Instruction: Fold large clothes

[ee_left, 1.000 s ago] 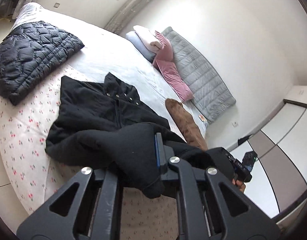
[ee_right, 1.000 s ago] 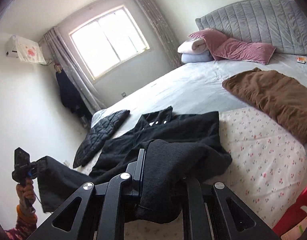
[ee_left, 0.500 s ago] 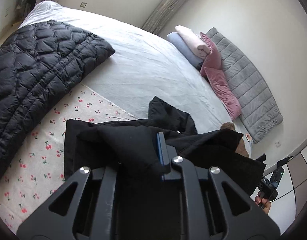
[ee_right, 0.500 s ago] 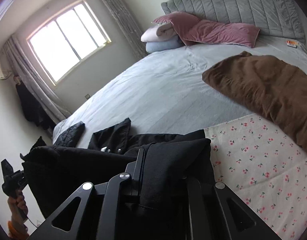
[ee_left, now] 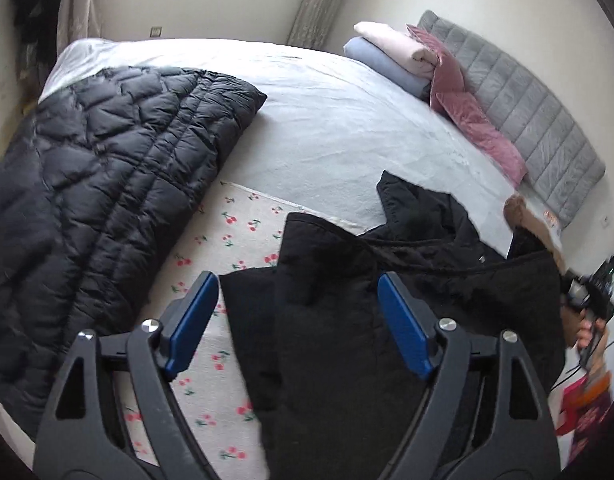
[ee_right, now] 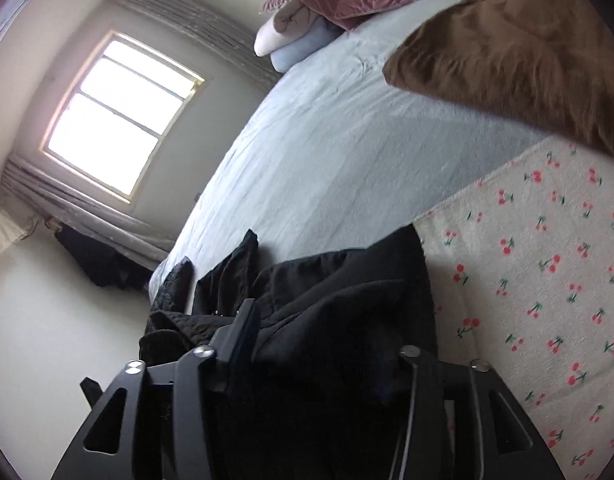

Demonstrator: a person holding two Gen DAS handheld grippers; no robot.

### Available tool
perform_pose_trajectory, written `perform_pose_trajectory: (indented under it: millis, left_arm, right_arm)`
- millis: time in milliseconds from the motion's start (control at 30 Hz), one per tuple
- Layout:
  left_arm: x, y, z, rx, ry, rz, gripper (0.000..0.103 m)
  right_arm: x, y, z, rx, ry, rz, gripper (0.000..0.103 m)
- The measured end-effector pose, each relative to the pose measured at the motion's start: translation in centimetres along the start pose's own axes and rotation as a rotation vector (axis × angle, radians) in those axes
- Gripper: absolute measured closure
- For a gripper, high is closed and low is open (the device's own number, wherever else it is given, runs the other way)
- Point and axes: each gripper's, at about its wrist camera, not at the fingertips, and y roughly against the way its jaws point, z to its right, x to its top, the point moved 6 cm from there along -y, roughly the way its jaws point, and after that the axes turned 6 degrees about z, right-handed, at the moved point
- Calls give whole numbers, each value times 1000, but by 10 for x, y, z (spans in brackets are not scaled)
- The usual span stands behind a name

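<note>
A black coat (ee_left: pixel 371 320) lies folded over on the cherry-print cloth (ee_left: pixel 211 264) on the bed. My left gripper (ee_left: pixel 299 320) is open, its blue pads (ee_left: pixel 191 316) spread wide above the coat's left edge and holding nothing. In the right wrist view the coat (ee_right: pixel 347 312) bunches between the fingers of my right gripper (ee_right: pixel 319 340), which looks partly spread with cloth covering the gap. The right gripper's handle and the hand on it show at the left wrist view's right edge (ee_left: pixel 591 292).
A black quilted jacket (ee_left: pixel 91 184) lies left of the coat. A brown garment (ee_right: pixel 515 60) lies on the grey sheet (ee_right: pixel 327 152) to the right. Pillows (ee_left: pixel 407 56) and a grey headboard (ee_left: pixel 519 96) stand at the far end. A window (ee_right: pixel 119 116) is beyond.
My left gripper has opened and let go of the coat, which now lies folded on the cloth. Both grippers have dropped low toward the bed. The right view has tilted.
</note>
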Motion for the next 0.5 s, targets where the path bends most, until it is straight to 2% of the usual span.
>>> perform_pose_trajectory:
  millis: [33,167,300,367,400,433,467,500]
  left_arm:
    - [-2,-5,-2,30,-50,-21,21]
    - [-14,-32,1,26,-184,-110,21]
    - [-16,-61,19,5,-228,-148,21]
    - [-11,-72,25,10,-220,-151,29]
    - [-9,-76,28,-2,-198,-160,48]
    - [-9,-78,31,-6,-178,-174,77]
    - [-7,-78,33,14,-178,-180,94]
    - [-3,-72,38,42,-203,-148,96]
  right_arm:
    - [2,4,0,-33,54,15,27]
    - [-4,-8,0,-120,231,-29,25]
    - [-19,-51,-1,-203,340,-97,25]
    - [-24,-70,-3,-252,386,-114,26]
    - [-26,-76,-6,-271,410,-101,33]
    - [-28,-79,-10,-279,423,-84,60]
    - [-28,-80,-13,-271,416,-77,75]
    - [-27,-77,-17,-262,406,-66,89]
